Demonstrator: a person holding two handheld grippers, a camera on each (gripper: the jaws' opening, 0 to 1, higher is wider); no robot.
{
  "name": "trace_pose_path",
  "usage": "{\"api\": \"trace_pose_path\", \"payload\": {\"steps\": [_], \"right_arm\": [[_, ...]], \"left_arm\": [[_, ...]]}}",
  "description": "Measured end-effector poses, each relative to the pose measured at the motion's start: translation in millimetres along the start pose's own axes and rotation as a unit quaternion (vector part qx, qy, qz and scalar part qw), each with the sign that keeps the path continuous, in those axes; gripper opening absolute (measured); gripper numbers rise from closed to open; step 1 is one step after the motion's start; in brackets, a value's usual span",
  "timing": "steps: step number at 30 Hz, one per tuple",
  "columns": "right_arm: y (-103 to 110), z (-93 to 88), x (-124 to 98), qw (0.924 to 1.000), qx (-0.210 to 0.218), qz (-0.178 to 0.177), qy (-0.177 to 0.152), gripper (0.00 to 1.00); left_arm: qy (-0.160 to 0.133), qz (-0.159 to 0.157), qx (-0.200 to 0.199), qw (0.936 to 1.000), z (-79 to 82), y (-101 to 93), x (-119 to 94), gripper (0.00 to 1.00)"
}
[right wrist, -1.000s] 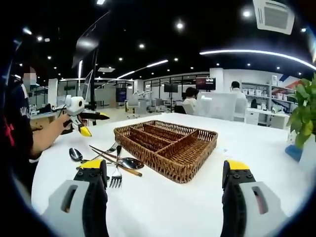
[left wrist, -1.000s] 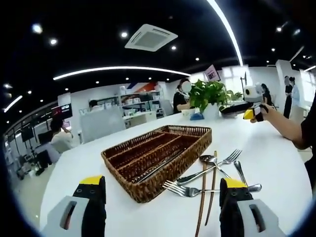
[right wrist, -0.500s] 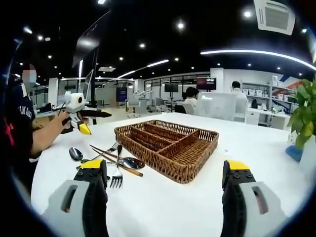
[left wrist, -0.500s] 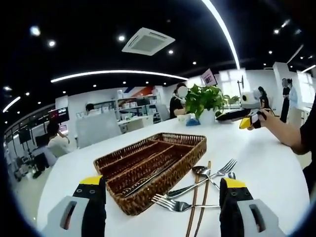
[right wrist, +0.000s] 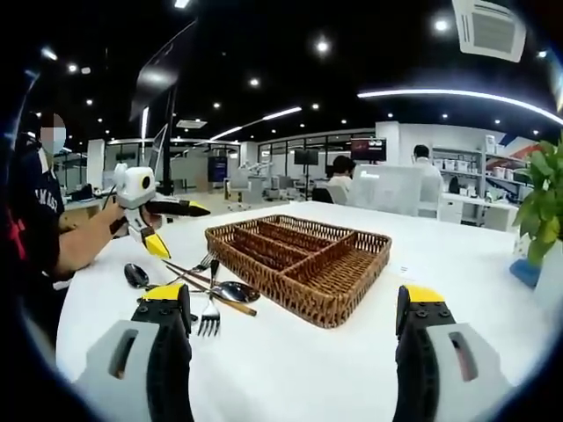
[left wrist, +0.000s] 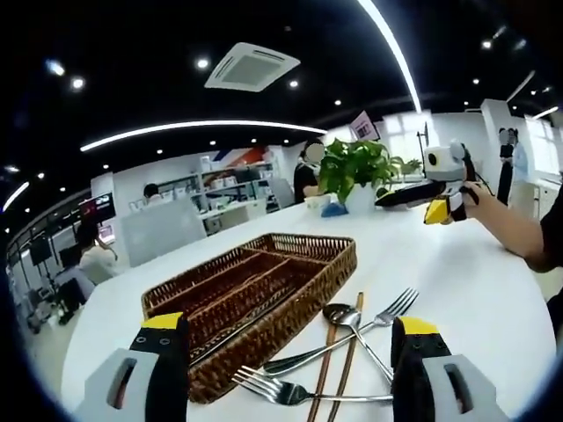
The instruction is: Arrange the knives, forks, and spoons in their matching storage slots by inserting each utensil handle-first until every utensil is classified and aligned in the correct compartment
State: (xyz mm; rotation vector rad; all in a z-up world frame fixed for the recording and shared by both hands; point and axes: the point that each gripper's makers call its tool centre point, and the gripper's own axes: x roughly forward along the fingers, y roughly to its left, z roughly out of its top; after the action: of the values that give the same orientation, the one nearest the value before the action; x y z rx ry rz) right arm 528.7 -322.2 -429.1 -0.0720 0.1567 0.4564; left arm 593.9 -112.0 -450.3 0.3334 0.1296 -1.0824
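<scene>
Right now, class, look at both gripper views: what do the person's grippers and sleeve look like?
Each gripper has two black jaws with yellow tips on grey bodies: the left gripper and the right gripper. Seen from outside, the left gripper has a white rounded head. The person wears a dark sleeve.

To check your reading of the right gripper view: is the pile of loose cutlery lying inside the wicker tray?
No. The loose cutlery lies on the white table beside the wicker tray, outside its rim.
</scene>
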Motion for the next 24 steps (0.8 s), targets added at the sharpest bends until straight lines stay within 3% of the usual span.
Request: {"api": "trace_pose_path", "payload": {"steps": [8,19,21,24], "right_arm": [[0.1,0.5,-0.4,1.0000,0.001,0.000,-0.001,0.99],[1.1,2.0,-0.8,1.0000,0.000,0.000,-0.004,0.99],[0.8,2.6,-0.5,1.0000,0.001,0.000,-0.005,0.99],[1.4,3.2,-0.5,1.0000,-0.001,0.001,-0.005,0.99]], "left_arm": [[0.016,0.002,0.009,0.9998,-5.3,-9.2,18.2,1.00],[0.055,-0.008,0.030,0.9980,-24.1,-25.5,36.8,1.00],[0.061,-0.017,0.028,0.9976,-26.3,-27.9,36.0,0.91],[0.066,-0.020,0.022,0.9974,-27.2,-29.9,36.7,0.88]]}}
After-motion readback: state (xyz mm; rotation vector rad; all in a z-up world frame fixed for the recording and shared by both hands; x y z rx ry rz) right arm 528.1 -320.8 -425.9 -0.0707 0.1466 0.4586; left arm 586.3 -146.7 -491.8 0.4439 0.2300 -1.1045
